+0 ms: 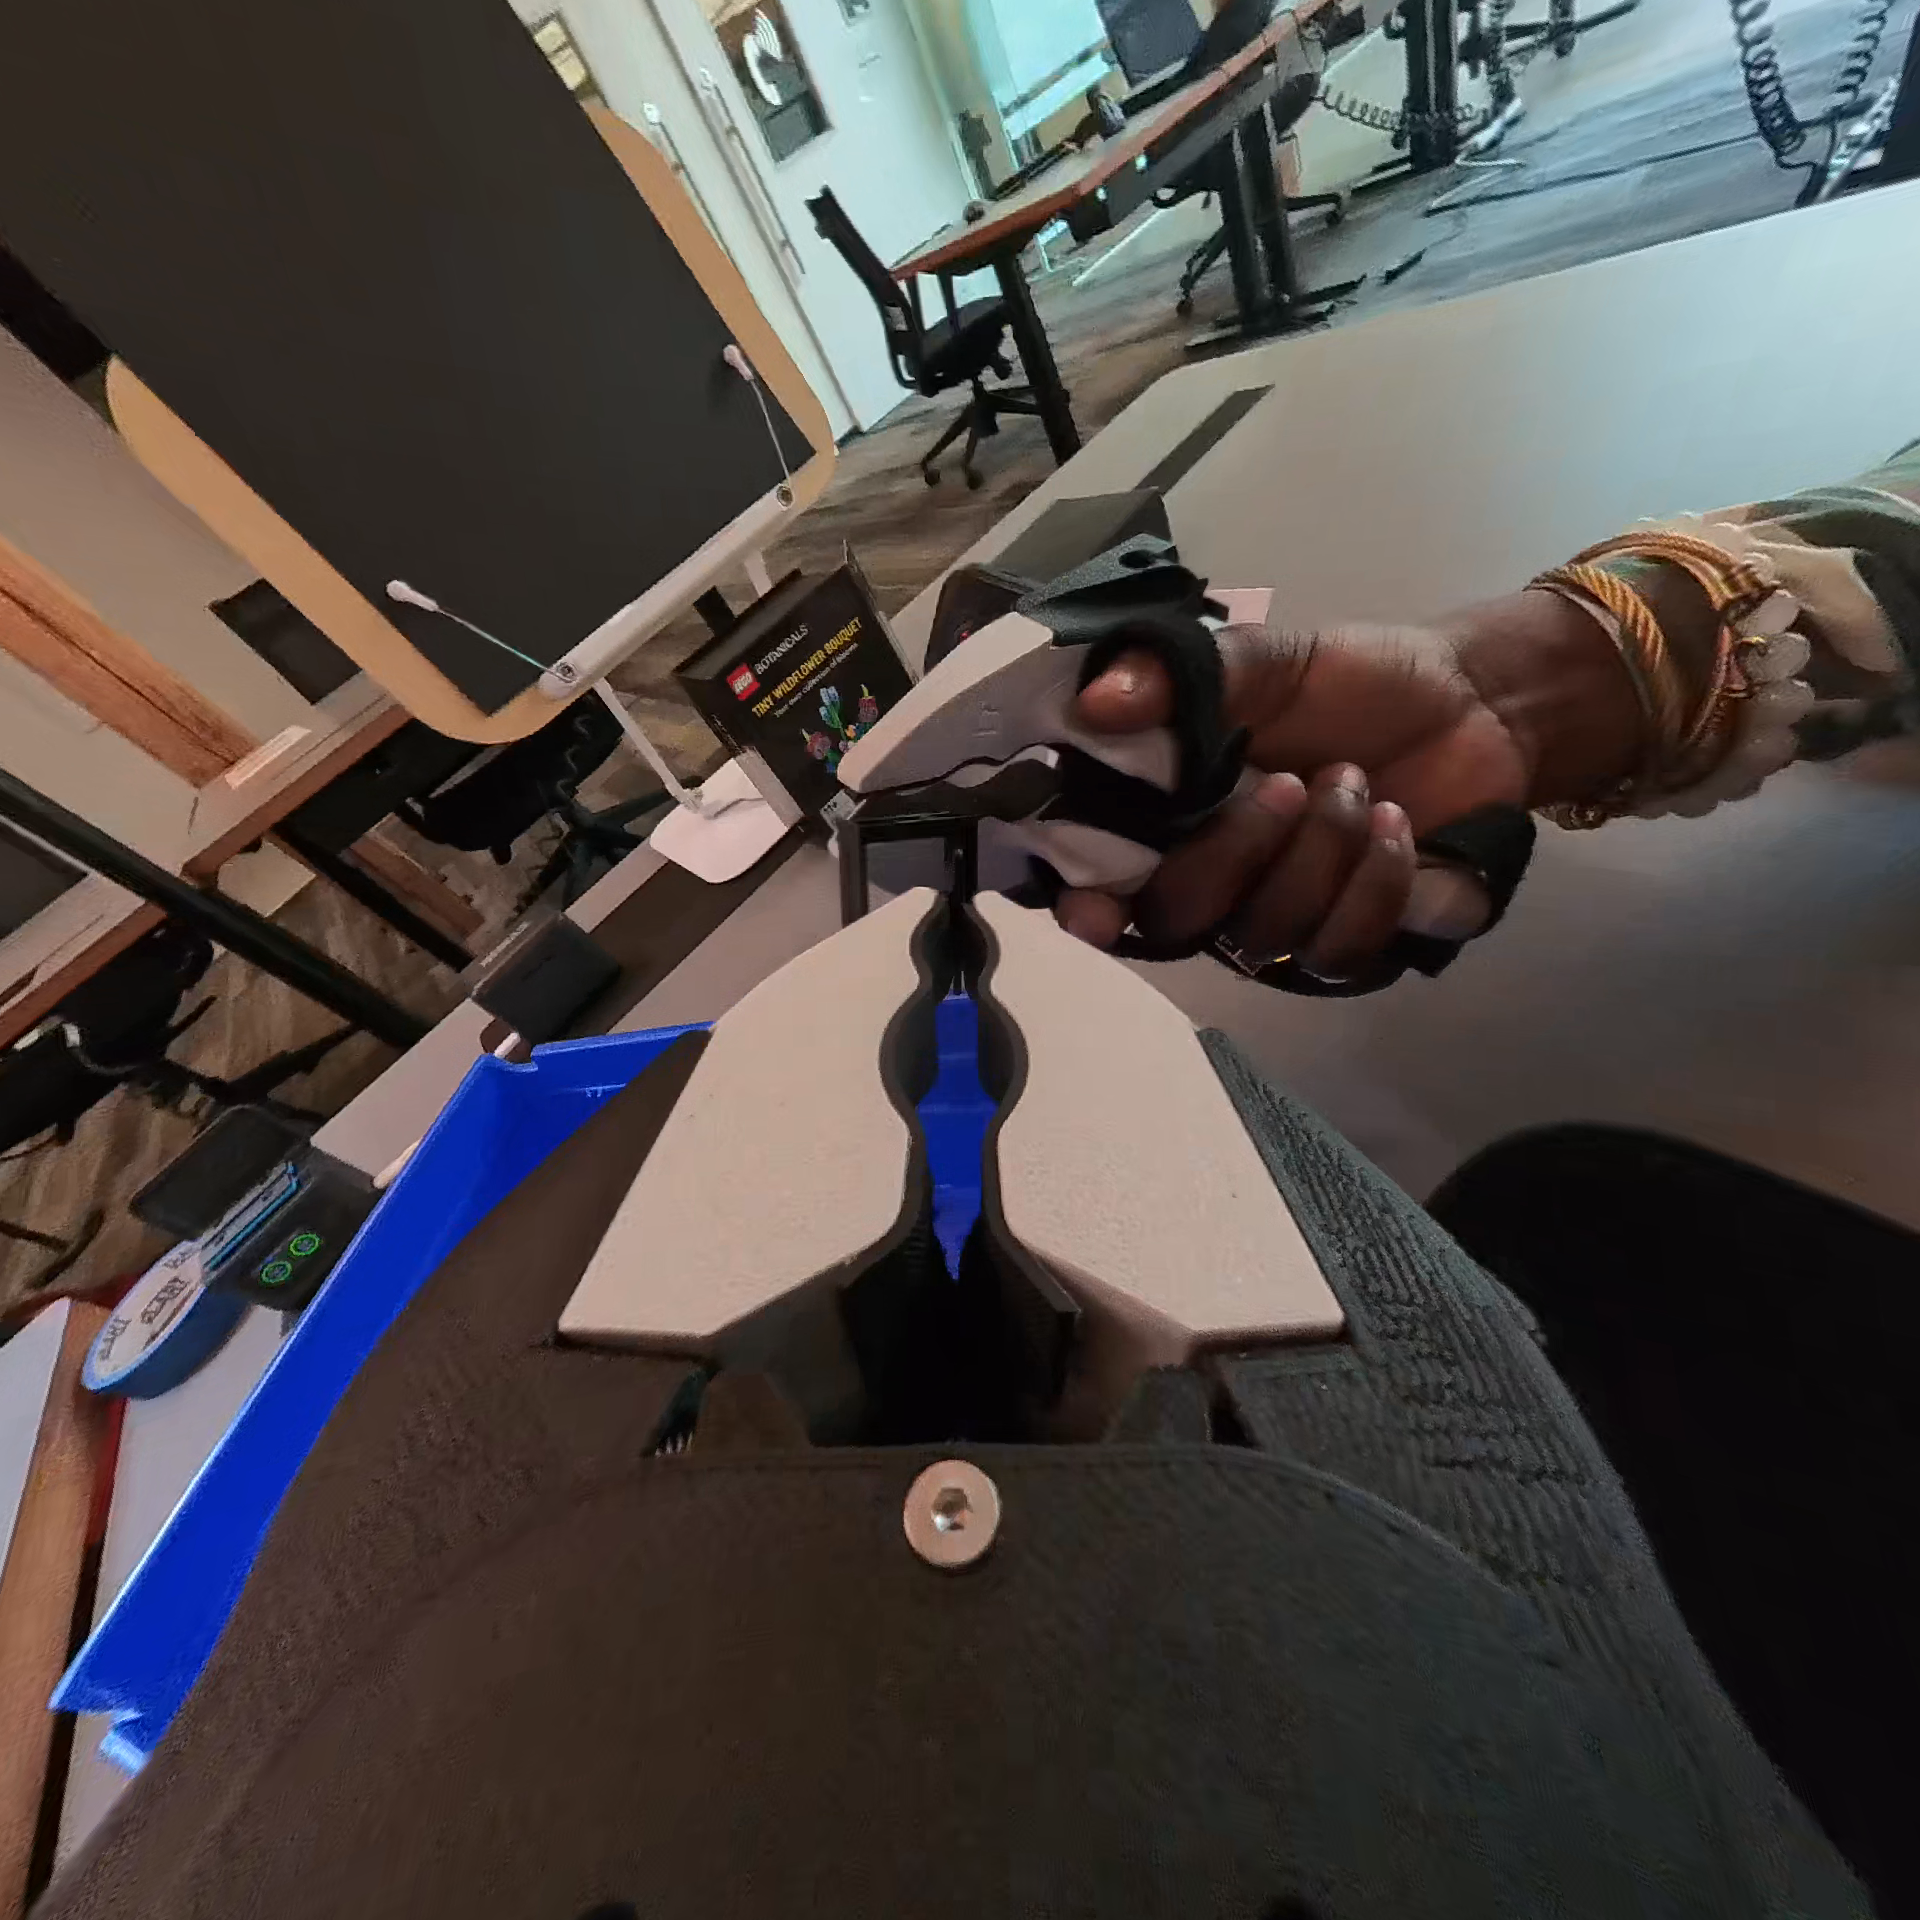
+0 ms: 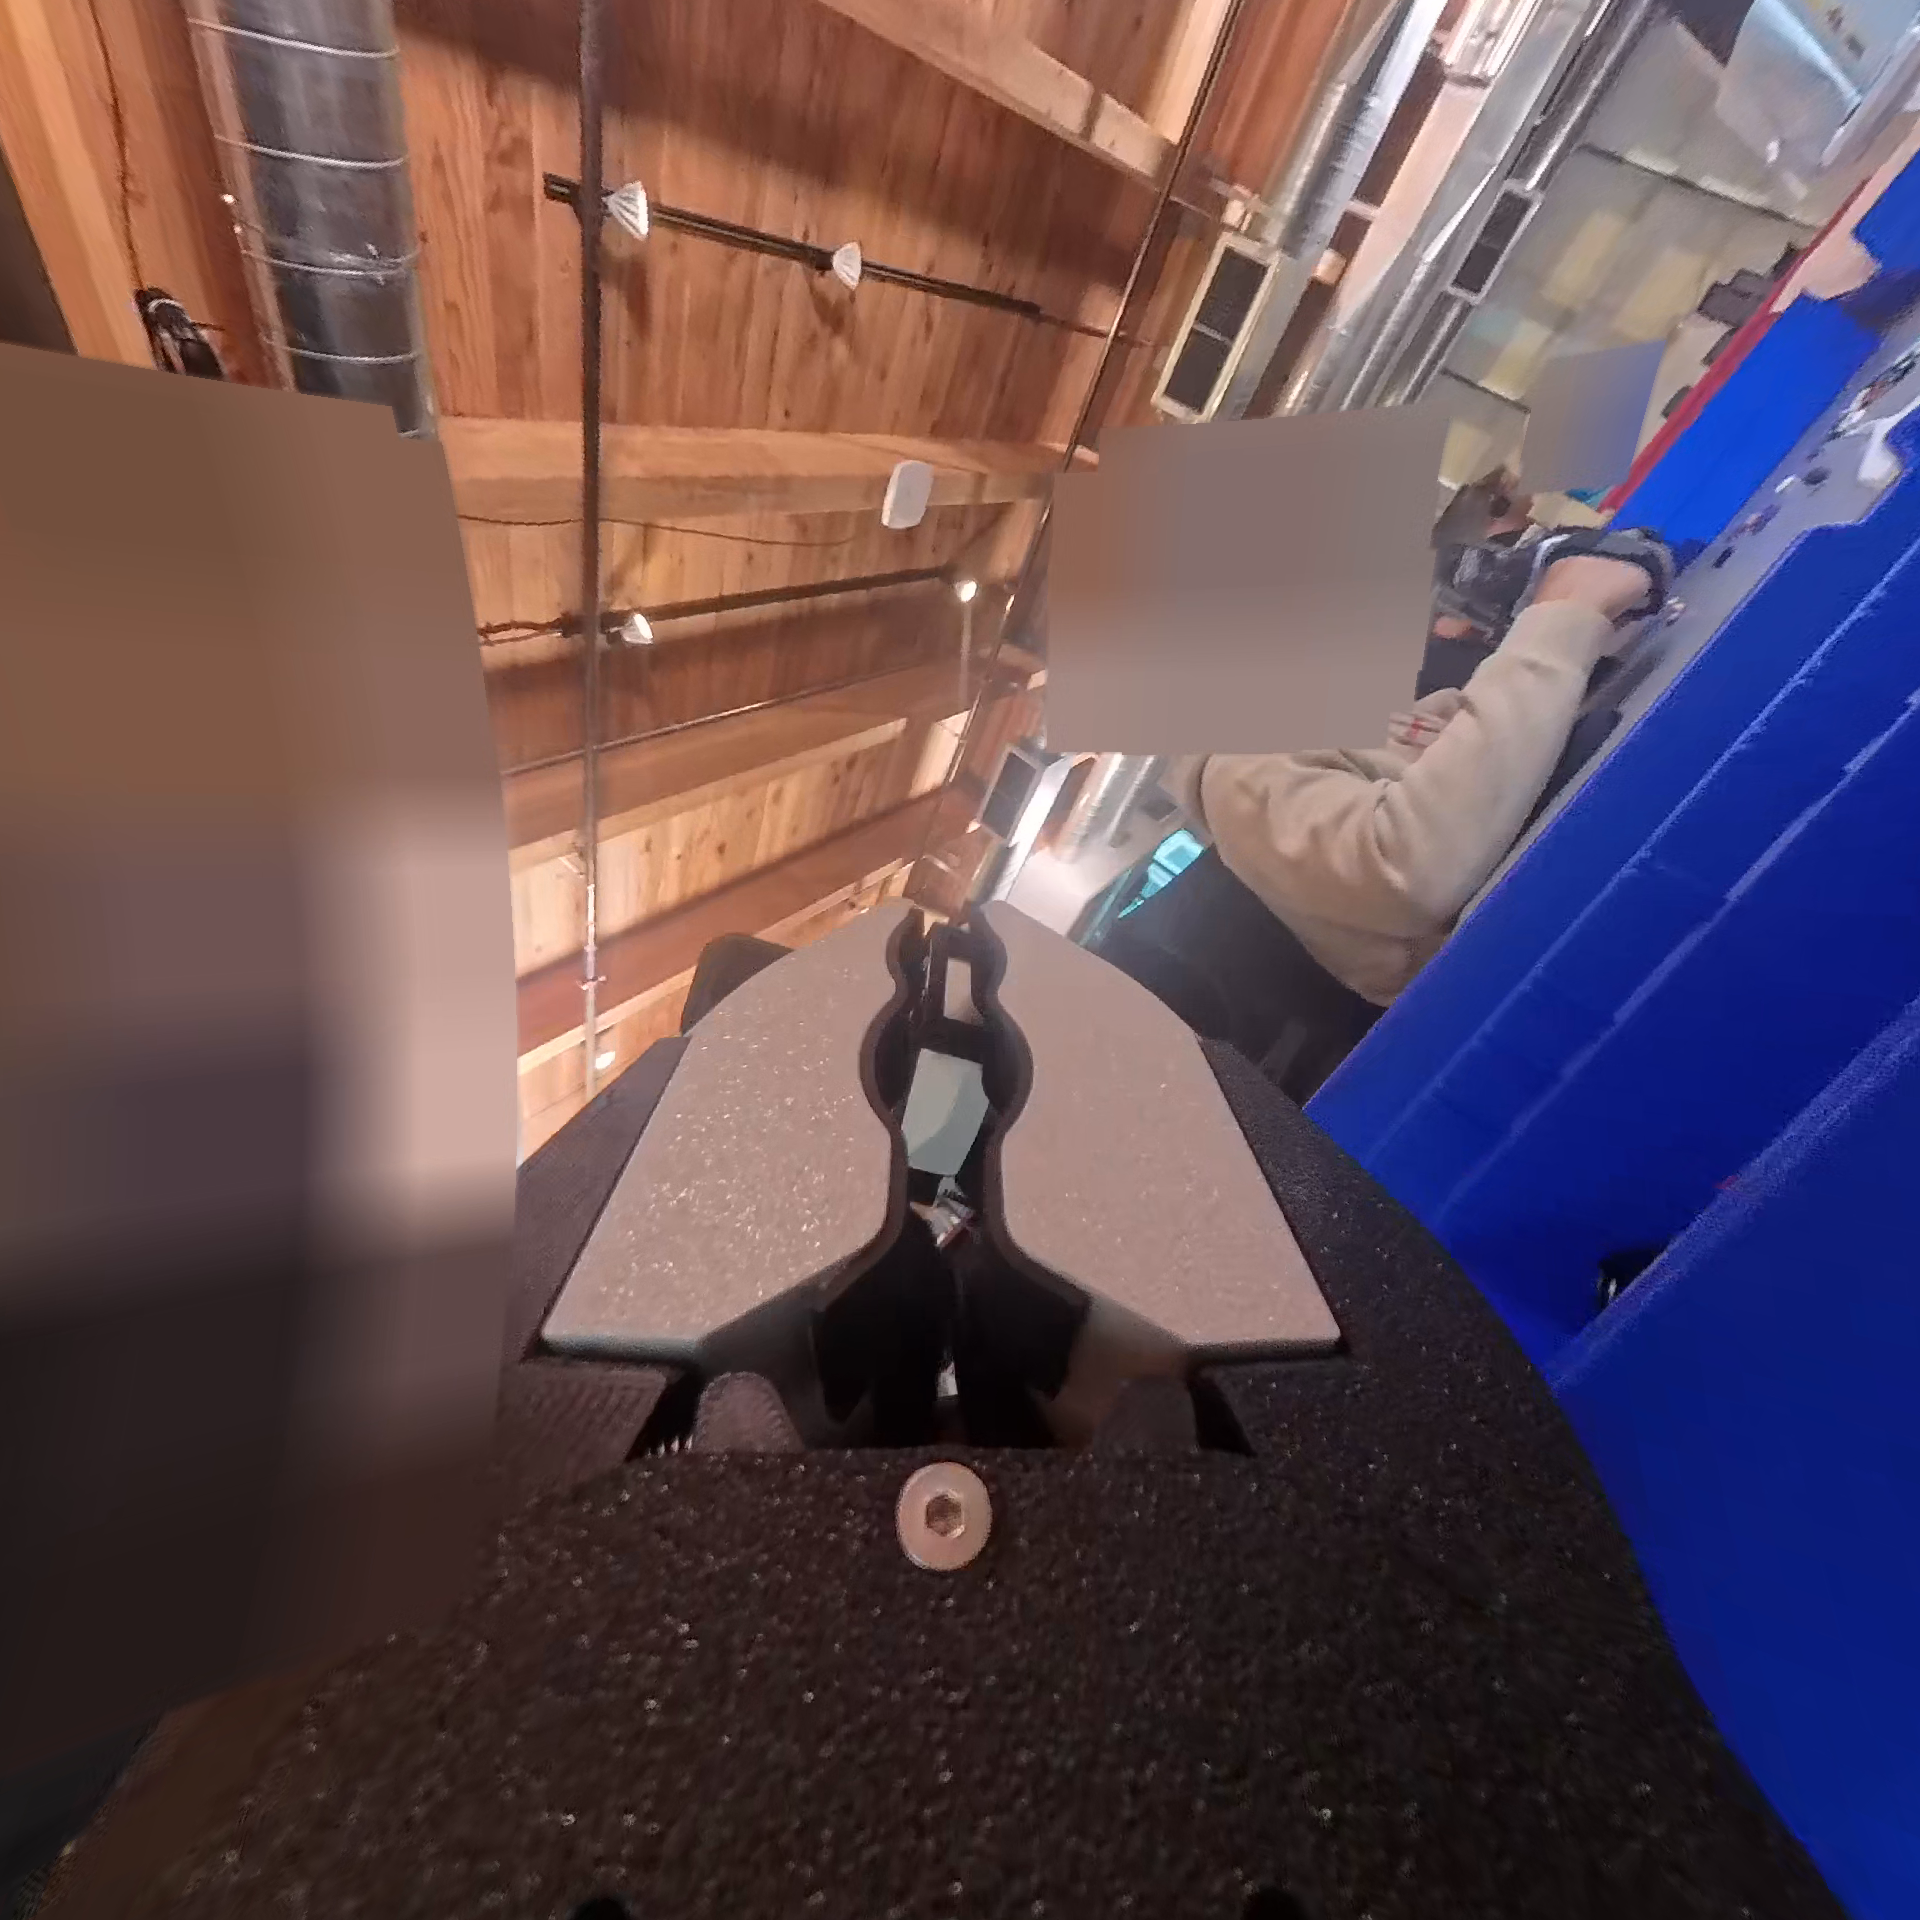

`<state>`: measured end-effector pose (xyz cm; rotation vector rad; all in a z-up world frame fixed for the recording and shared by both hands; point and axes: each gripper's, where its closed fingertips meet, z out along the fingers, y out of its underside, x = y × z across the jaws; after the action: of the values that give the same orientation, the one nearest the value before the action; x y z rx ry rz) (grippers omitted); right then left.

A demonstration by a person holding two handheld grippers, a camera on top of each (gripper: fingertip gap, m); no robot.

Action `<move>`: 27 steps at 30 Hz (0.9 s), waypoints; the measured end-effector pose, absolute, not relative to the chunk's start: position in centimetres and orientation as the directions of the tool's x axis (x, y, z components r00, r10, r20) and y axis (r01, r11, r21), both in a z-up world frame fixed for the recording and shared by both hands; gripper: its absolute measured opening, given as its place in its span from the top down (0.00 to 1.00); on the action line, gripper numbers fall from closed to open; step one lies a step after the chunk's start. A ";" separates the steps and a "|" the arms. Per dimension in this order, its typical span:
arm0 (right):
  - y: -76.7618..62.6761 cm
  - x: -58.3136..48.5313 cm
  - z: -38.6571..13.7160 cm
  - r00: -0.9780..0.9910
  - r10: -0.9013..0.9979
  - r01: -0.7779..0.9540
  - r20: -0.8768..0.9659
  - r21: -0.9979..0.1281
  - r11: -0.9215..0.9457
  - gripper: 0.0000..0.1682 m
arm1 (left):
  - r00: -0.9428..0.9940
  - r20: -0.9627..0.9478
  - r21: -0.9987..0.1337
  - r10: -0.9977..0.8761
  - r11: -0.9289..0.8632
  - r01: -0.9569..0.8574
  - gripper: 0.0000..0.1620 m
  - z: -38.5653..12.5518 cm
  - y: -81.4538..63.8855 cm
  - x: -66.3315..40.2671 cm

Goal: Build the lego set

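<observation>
In the left wrist view, the left claw [image 1: 956, 920] is nearly closed, pinching a thin black lego frame [image 1: 914, 831] above the blue bin [image 1: 416, 1226] on the desk [image 1: 1558, 468]. The right claw [image 1: 857, 800] grips the same frame. A dark printed lego box [image 1: 800, 696] stands behind.

In the right wrist view, the right claw [image 2: 945, 920] is closed on the black piece [image 2: 951, 977], pointing toward the ceiling.
</observation>
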<state>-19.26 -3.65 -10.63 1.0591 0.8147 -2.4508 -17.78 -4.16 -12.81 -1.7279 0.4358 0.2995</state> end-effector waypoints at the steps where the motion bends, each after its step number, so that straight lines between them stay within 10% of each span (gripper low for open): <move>1: -4.0 -19.0 -10.7 -0.661 -0.101 0.538 -0.743 -0.376 -0.754 0.97 | 0.889 -0.437 -0.875 -0.135 -0.167 -0.455 0.99 -12.8 -4.2 -17.7; 22: -3.0 -17.2 -9.9 -0.733 0.350 0.079 -0.583 -0.585 -0.807 0.97 | 0.988 -0.148 -0.984 0.031 0.092 -0.151 0.97 -10.7 -3.6 -17.8; 27: -3.3 -16.0 -10.5 -0.615 0.784 -0.217 -0.081 -0.939 -0.268 0.97 | 0.992 0.052 -0.997 -0.117 0.054 0.059 0.97 -11.6 -3.7 -16.4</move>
<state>-16.02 -3.33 -10.45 1.1452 2.0444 -3.0261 -16.37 -3.65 -11.62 -1.5112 0.0469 -0.1333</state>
